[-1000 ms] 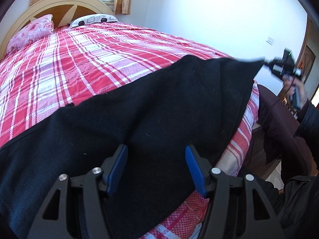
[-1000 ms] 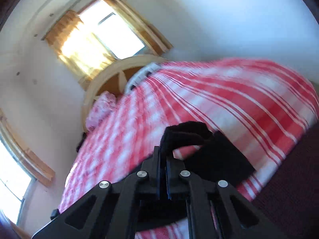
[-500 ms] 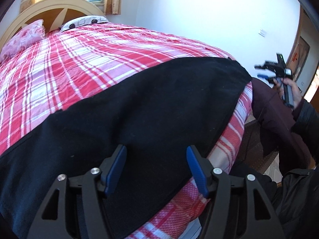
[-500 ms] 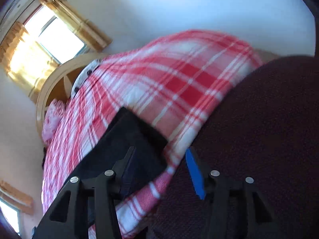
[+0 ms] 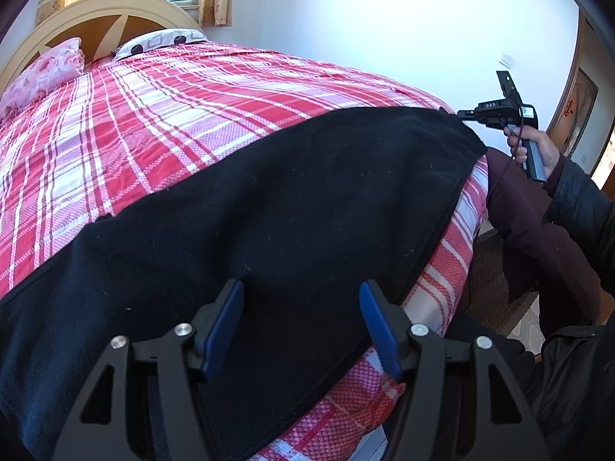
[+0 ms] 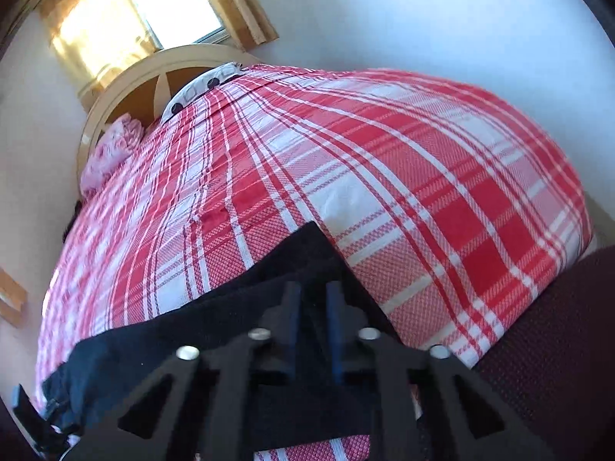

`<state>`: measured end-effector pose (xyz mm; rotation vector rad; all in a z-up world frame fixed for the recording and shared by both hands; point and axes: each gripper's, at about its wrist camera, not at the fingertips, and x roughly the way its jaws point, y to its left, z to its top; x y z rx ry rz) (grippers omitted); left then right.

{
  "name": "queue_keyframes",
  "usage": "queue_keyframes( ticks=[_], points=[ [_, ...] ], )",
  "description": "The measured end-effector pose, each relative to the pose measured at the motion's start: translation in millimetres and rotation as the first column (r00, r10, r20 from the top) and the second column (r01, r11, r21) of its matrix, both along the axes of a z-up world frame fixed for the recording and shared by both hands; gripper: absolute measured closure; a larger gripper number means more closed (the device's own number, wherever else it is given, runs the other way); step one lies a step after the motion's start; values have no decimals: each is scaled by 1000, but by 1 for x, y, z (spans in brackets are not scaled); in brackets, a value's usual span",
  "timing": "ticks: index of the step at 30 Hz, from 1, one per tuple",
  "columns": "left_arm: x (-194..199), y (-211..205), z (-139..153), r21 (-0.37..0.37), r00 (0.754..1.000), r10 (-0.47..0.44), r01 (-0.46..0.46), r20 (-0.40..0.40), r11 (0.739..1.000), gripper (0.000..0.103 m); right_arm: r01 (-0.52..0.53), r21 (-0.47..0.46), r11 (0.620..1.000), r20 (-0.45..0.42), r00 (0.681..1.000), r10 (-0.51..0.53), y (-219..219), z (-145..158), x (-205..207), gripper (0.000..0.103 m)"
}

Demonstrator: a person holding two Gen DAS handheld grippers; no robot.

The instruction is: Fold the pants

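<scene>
I see a red-and-white plaid bedspread, a pink floral pillow against the cream arched wooden headboard, and yellow curtains beside a bright window.

Left tool gaping; right tool seemingly clamped.

My left gripper hangs over the black pants, blue fingers apart w/ nothing pinched. Pants lie flat across the plaid bed. Far corner at right: my right gripper touches it, hand on the handle.
</scene>
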<state>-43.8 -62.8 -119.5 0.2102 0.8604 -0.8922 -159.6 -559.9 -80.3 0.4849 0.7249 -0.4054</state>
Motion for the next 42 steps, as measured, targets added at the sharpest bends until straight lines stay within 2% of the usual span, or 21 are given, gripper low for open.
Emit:
queue_keyframes(
  ticks=[2,5,10,12,13,14,15,22,24,26,27,29,33,36,42],
  points=[
    [1,0,-1,1,1000,-2,2,-1,1000,38,-5,-46,999,-7,1000,4,4,5,1,102],
    [1,0,-1,-4,1000,2,-2,-5,1000,38,7,-97,995,19,1000,-5,4,16,1,103],
    [1,1,-2,-12,1000,8,-8,-9,1000,38,4,-41,999,21,1000,-3,-8,17,-5,102],
    [2,1,-2,-18,1000,8,-8,-10,1000,38,29,-35,999,8,1000,-29,-12,11,-10,99],
    [2,1,-3,-19,1000,8,-8,-10,1000,38,29,-35,999,8,1000,-29,-12,11,-10,77],
    [3,1,-3,-20,1000,9,-9,-12,1000,38,21,-7,1000,16,1000,-21,-13,6,-14,44],
    [3,1,-3,-22,1000,10,-11,-14,1000,38,15,-5,1000,22,1000,-15,-13,5,-14,41],
    [2,1,-2,-23,1000,15,-15,-11,1000,36,-16,2,1000,-1,1000,16,-15,-1,-1,43],
    [2,1,-2,-25,1000,18,-18,-10,1000,36,-43,27,999,-9,999,43,-16,-5,3,55],
    [1,2,-3,-25,1000,19,-19,-11,999,36,-59,2,998,-30,998,59,-12,-6,6,85],
    [2,1,-3,-25,1000,19,-19,-11,999,36,-59,2,998,-30,998,59,-12,-6,6,93],
    [2,1,-3,-22,1000,16,-17,-12,1000,36,-80,-48,996,-56,995,77,-2,-4,10,96],
    [3,1,-3,-20,1000,13,-14,-12,1000,36,-60,-127,990,-14,998,59,5,11,9,97],
    [3,0,-3,-22,1000,18,-18,-13,1000,36,-45,-173,984,-16,999,43,4,18,14,97],
    [0,0,-2,-31,1000,23,-23,-10,999,32,-11,-165,986,-76,997,-1,-13,-8,29,97]
  ],
)
